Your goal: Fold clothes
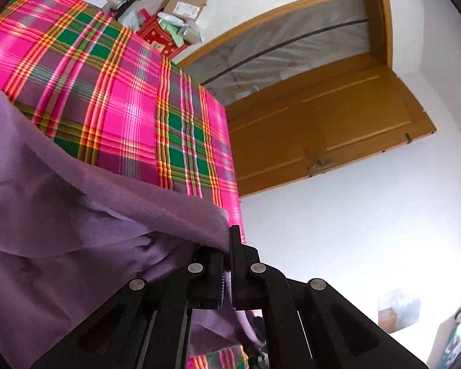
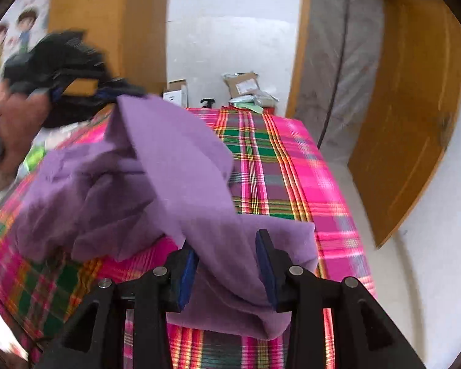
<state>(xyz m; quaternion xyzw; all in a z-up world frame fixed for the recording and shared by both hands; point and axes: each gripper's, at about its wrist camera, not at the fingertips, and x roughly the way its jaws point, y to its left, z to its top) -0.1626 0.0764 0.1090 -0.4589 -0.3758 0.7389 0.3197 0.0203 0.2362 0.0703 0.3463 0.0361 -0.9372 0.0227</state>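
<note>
A purple garment (image 1: 61,215) lies bunched on a bed with a pink and green plaid cover (image 1: 123,92). My left gripper (image 1: 229,264) is shut on one edge of the cloth and holds it up off the bed. In the right wrist view the garment (image 2: 169,169) drapes from that raised left gripper (image 2: 113,92), which is blurred and held by a hand (image 2: 18,123). It runs down to my right gripper (image 2: 227,264). The right gripper stands open, and its blue pads (image 2: 187,270) sit wide apart with a fold of the purple cloth lying between them.
The plaid cover (image 2: 292,169) stretches away ahead. Cardboard boxes and bags (image 2: 242,84) crowd the bed's far end. An open wooden door (image 2: 408,138) and a plastic-covered doorway stand to the right. A wooden wardrobe (image 2: 107,30) stands at the back left.
</note>
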